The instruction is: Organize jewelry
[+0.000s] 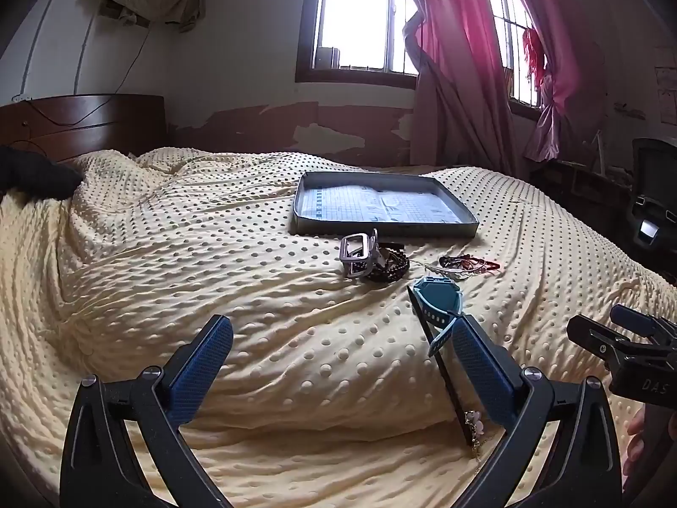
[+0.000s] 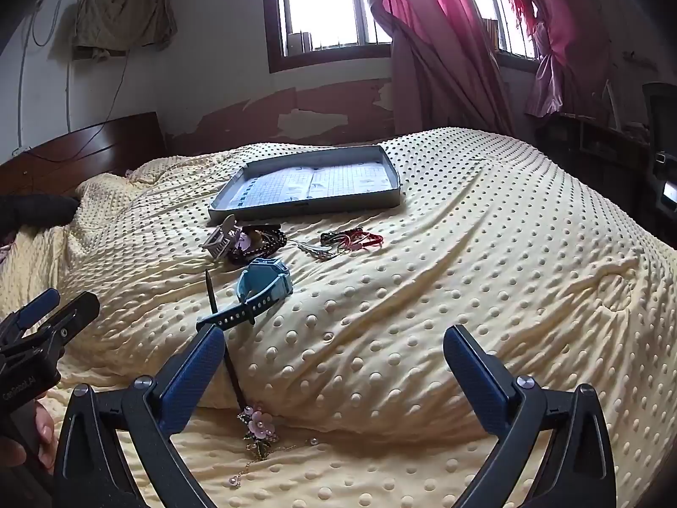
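Now both tongs hang wide apart over the yellow dotted bedspread (image 2: 465, 254), neither holding anything: left tongs (image 1: 342, 364) at the bottom of their view, right tongs (image 2: 334, 364) likewise. A grey tray (image 2: 395, 182) sits at upper centre. Just below it lie a grey watch (image 2: 220, 237) touching dark bead bracelets (image 2: 271, 239), and red cords (image 2: 359, 239) to their right. Nearer, at centre-left of the right view, are a blue watch (image 2: 264, 283) and a dark hair stick (image 2: 228, 360) with pink flowers
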{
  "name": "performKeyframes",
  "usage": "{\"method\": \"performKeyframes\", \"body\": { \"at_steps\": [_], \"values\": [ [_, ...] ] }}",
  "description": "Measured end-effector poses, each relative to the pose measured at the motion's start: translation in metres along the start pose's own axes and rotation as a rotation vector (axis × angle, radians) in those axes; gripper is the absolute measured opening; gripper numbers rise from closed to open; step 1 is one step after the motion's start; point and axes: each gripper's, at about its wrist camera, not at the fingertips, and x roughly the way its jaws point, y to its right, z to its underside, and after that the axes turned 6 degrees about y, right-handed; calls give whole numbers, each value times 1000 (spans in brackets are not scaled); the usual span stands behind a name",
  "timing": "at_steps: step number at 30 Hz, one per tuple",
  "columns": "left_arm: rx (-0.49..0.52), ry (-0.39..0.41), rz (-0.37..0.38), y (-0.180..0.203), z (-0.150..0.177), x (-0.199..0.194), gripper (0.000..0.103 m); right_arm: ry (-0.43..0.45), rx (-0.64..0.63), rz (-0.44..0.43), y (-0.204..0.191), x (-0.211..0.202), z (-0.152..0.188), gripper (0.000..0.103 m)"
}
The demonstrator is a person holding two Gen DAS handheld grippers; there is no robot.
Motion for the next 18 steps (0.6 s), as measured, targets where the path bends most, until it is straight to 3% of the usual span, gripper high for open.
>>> {"method": "performKeyframes", "body": {
  "at_steps": [18],
  "values": [
    [-28, -8, 0, -6, 1, 0, 102, -2, 6, 4, 1, 1, 1, 103]
  ]
}}
